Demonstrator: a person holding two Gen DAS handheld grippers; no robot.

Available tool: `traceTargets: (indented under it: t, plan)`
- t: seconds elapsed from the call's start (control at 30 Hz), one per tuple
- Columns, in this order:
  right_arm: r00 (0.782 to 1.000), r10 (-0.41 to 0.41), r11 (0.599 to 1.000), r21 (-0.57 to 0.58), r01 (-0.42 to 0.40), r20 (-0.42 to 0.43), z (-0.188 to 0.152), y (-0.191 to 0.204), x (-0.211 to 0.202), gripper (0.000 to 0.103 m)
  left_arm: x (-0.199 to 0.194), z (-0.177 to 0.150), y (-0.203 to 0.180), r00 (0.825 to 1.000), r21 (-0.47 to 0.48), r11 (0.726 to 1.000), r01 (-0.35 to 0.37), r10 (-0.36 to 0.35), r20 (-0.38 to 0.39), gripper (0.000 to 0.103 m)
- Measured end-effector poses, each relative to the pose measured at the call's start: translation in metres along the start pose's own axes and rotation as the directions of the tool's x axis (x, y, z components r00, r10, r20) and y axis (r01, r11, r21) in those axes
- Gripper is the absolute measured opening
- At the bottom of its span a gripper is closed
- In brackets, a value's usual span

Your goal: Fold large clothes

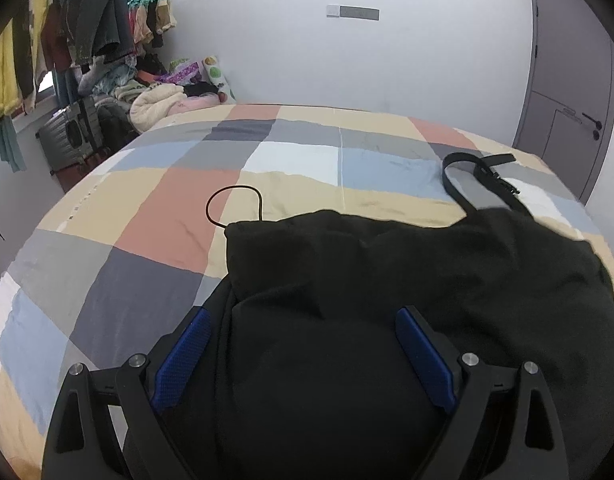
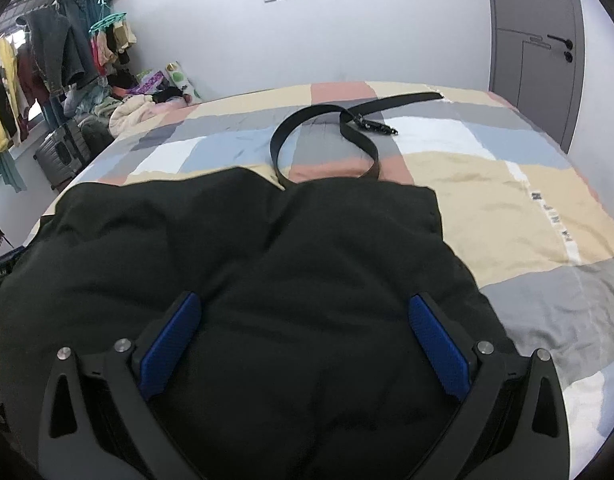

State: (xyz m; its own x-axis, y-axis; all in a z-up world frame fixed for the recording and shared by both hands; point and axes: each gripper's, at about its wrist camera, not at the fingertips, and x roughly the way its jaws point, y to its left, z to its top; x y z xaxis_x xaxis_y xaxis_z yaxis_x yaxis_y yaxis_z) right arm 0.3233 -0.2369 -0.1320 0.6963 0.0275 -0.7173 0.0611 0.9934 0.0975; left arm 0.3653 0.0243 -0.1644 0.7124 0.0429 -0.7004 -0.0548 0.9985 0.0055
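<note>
Left wrist view, left gripper [image 1: 303, 344]: fingers spread wide, nothing pinched between the blue pads [image 1: 185, 356].
Left wrist view, garment [image 1: 387, 280]: a large black piece of clothing, heaped and rumpled on the bed, lies directly under and ahead of this gripper and fills the gap between its fingers.
Left wrist view, long axis: the cloth runs crosswise, from just ahead of the left finger away to the right; most of it lies to the gripper's right.
Left wrist view, near corner: the cloth's far left corner sits ahead of the left finger, with a thin black cord [image 1: 233, 206] looping from it onto the checked bedspread [image 1: 107, 208].
Left wrist view, belt [image 1: 479, 176]: ahead and far to the right, beyond the cloth's far edge.

Right wrist view, right gripper [image 2: 305, 340]: fingers spread wide as well, holding nothing.
Right wrist view, garment [image 2: 247, 248]: under and ahead of this gripper, spreading mostly to its left; the far right corner lies ahead of the right finger.
Right wrist view, belt [image 2: 327, 128]: straight ahead, its near loop disappearing at the cloth's far edge.
Right wrist view, bedspread [image 2: 527, 208]: bare to the gripper's right.

Judgement: each gripper is nearest its own side's corner, so the fold likely starts with both reaching forward.
</note>
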Motion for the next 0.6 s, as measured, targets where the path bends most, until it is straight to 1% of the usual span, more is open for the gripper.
traceTargets:
  t: [0.07, 0.23, 0.37, 0.4, 0.47, 0.6]
  plan:
    - [1.000, -0.004, 1.000, -0.004, 0.004, 0.003, -0.001, 0.001, 0.004, 0.103, 0.004, -0.002, -0.003, 1.000, 0.009, 1.000, 0.004, -0.004, -0.004, 0.095]
    - [1.000, -0.001, 1.000, 0.012, 0.001, 0.001, -0.003, 0.000, 0.007, 0.103, 0.008, -0.003, 0.002, 1.000, -0.005, 1.000, 0.025, -0.025, -0.012, 0.095]
    - [0.999, -0.047, 0.999, 0.010, 0.047, 0.025, -0.002, 0.004, -0.009, 0.103, -0.001, 0.002, 0.005, 0.999, -0.013, 1.000, 0.023, -0.023, -0.025, 0.094]
    - [0.997, -0.061, 0.998, 0.010, 0.061, 0.042, -0.001, 0.005, -0.018, 0.103, -0.007, 0.004, 0.005, 1.000, -0.017, 1.000, 0.022, -0.023, -0.022, 0.093]
    - [0.996, -0.043, 0.999, 0.020, 0.042, 0.075, 0.003, 0.005, -0.041, 0.103, -0.028, 0.009, 0.008, 0.999, -0.029, 0.999, 0.046, -0.046, -0.004, 0.093]
    - [0.990, -0.035, 0.999, 0.046, 0.029, 0.138, 0.010, 0.010, -0.093, 0.103, -0.096, 0.021, 0.011, 0.993, -0.043, 0.995, 0.095, -0.092, 0.072, 0.093]
